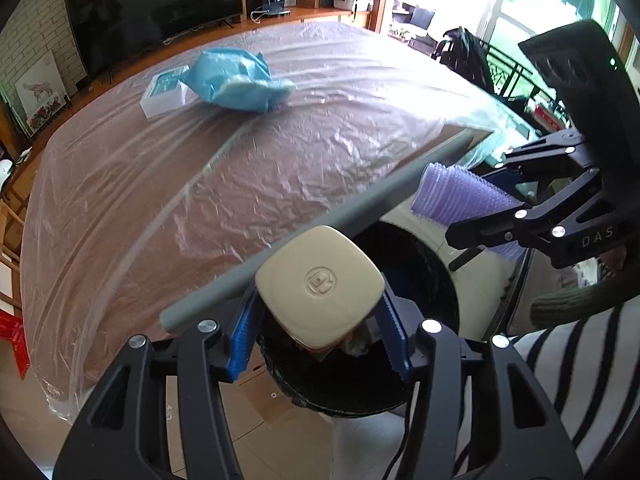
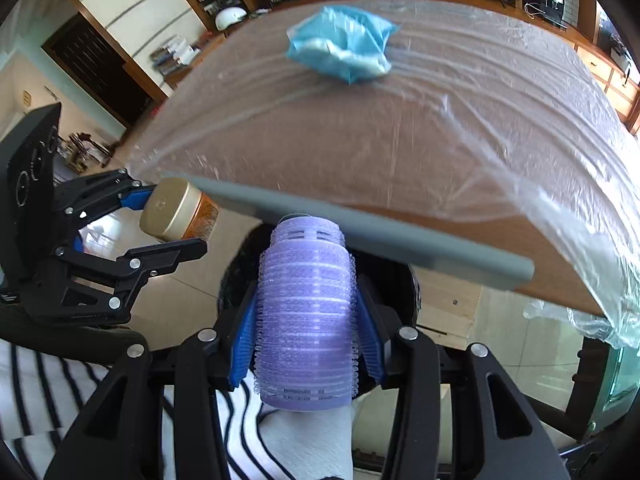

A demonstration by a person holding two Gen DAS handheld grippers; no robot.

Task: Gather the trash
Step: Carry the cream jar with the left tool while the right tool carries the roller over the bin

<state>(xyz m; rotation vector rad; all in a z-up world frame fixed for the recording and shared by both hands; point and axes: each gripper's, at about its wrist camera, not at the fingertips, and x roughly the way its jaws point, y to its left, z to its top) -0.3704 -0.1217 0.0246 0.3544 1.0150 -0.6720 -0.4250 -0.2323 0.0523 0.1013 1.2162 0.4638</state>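
My left gripper (image 1: 320, 334) is shut on a jar with a cream-gold lid (image 1: 320, 286) and holds it over the black trash bin (image 1: 436, 280) just off the table's edge. The jar also shows in the right wrist view (image 2: 172, 210). My right gripper (image 2: 306, 328) is shut on a purple hair roller (image 2: 306, 320) and holds it above the same bin (image 2: 404, 288). The roller shows in the left wrist view (image 1: 460, 196). A crumpled blue plastic bag (image 1: 236, 80) lies far back on the table, also in the right wrist view (image 2: 344, 42).
The table (image 1: 200, 184) is covered with clear plastic sheet and has a grey front edge (image 1: 320, 224). A white box (image 1: 166, 94) lies beside the blue bag. A TV (image 1: 156, 8) stands behind the table. A striped sleeve (image 1: 560, 360) is at the lower right.
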